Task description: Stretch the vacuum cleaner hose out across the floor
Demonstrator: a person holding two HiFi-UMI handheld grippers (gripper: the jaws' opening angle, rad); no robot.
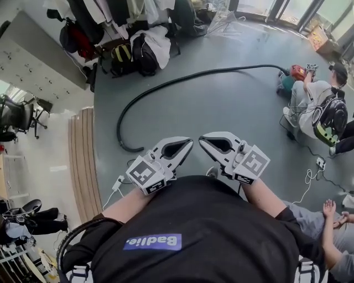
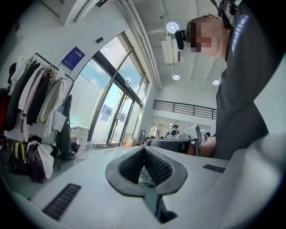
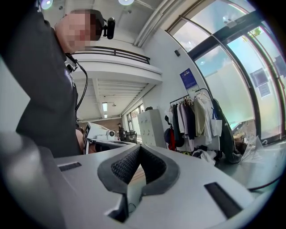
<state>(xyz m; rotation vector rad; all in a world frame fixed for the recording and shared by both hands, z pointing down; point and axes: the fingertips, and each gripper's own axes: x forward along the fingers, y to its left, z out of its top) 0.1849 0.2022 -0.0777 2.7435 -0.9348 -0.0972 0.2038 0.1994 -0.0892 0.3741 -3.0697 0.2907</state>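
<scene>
Black hose [image 1: 221, 69] lying on the grey floor [image 1: 232, 116] in one long curve. Far end at the red and teal vacuum cleaner [image 1: 297, 72] top right, near end hooked round just ahead of the left gripper [image 1: 189, 142], apart from it. Held by neither gripper. Left fingers closed tip to tip with nothing between them. Right gripper [image 1: 202, 138] alike, fingers shut and empty, side by side with the left.

Beside the vacuum cleaner, a crouching person [image 1: 318, 105] with a backpack. Along the far wall, a coat rack [image 1: 127, 14] with bags [image 1: 133, 55] under it. At the left, a wooden strip [image 1: 83, 160] edging the floor.

Only in the head view: hose and vacuum cleaner. Only in the left gripper view: tall glass doors [image 2: 111, 120] and an upper railing [image 2: 185, 108]. Only in the right gripper view: white lockers [image 3: 149, 127] standing upright beside the rack.
</scene>
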